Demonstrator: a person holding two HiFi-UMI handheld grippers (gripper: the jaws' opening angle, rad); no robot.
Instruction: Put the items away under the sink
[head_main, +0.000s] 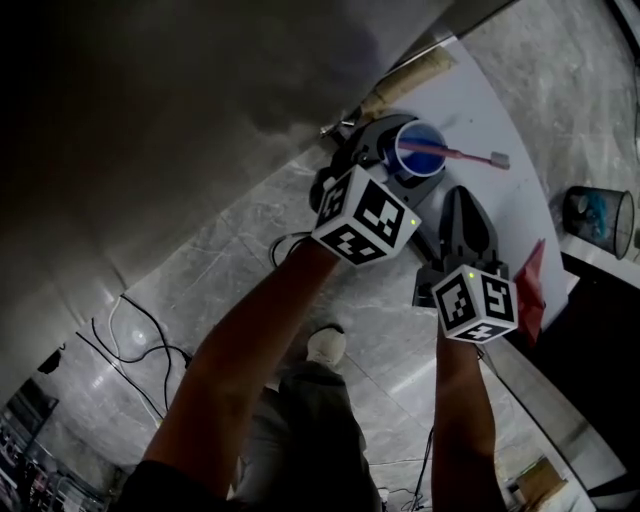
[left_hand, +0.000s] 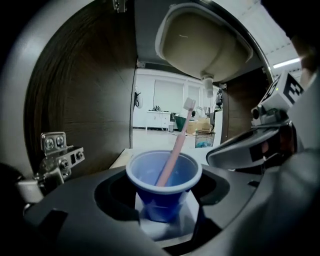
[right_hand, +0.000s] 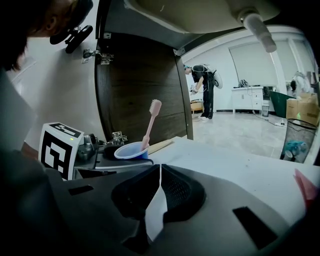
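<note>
Blue plastic cup (left_hand: 164, 186) with a pink toothbrush (left_hand: 174, 150) leaning in it, bristle end up. The left tool (left_hand: 165, 200) grips the cup low on its body, one jaw pressed to each side. In the head view the cup lies at 1 o'clock from that tool's marker cube (head_main: 365, 215), over the white cabinet floor (head_main: 505, 225) under the sink, and the brush head points to 3 o'clock. Whether the cup's base touches the floor cannot be told.

The right tool (right_hand: 160, 182) lies at 4 o'clock from the cup in the head view, just beside the left tool. Its jaws are closed together with nothing between them.

In the left gripper view, the underside of the sink basin (left_hand: 205, 45) is at 12 o'clock, with its drain pipe (left_hand: 208, 88) hanging down. The dark wood door (left_hand: 85, 95) is at 9 o'clock, and its metal hinge (left_hand: 56, 150) is just below. A wire basket (head_main: 597, 220) stands on the room floor at 3 o'clock in the head view, well apart from the cup.
</note>
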